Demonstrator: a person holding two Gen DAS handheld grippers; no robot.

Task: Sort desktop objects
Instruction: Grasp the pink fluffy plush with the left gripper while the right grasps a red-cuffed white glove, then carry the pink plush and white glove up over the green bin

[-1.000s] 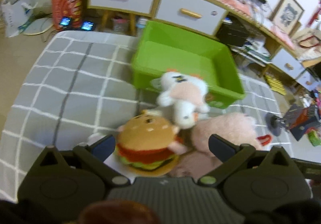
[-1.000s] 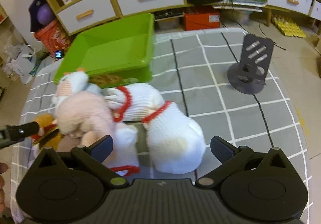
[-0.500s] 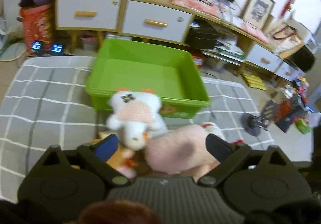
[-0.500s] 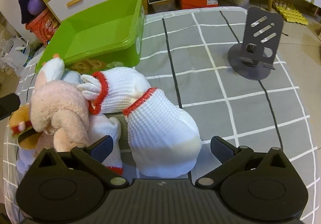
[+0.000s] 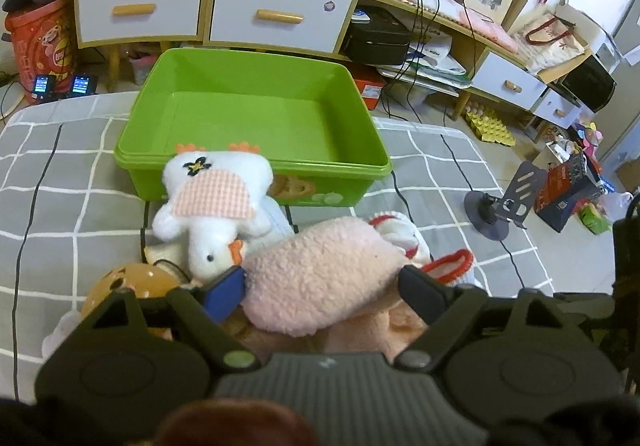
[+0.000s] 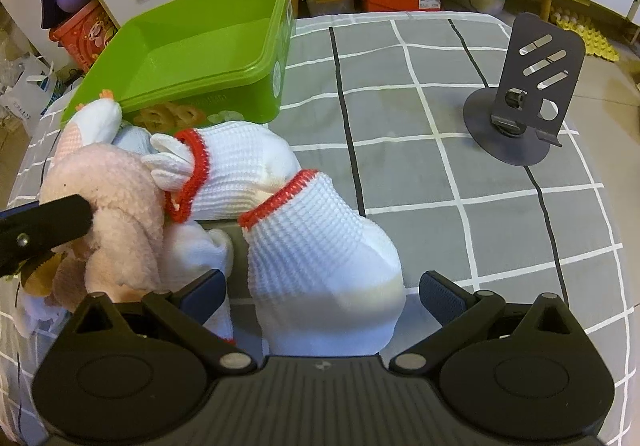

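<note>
A pink plush (image 5: 332, 266) lies on the grey checked cloth, between the fingers of my left gripper (image 5: 322, 288). Its jaws are closing and the pads just meet the plush's two ends. One left finger (image 6: 44, 226) shows against the plush in the right wrist view. A white duck plush (image 5: 212, 214) and a burger plush (image 5: 128, 282) lie beside it. My right gripper (image 6: 322, 292) stands open over a white sock with a red cuff (image 6: 320, 238), pads clear of it. A second such sock (image 6: 236, 170) lies behind. The green bin (image 5: 340, 166) holds nothing.
A dark phone stand (image 6: 528, 94) sits on the cloth at the right. Beyond the table's far edge are white-drawered cabinets (image 5: 280, 18) and floor clutter. Bare cloth lies to the right of the socks and left of the bin.
My left gripper moved right from the burger plush to the pink plush and its jaws narrowed around it. My right gripper sank closer to the white sock.
</note>
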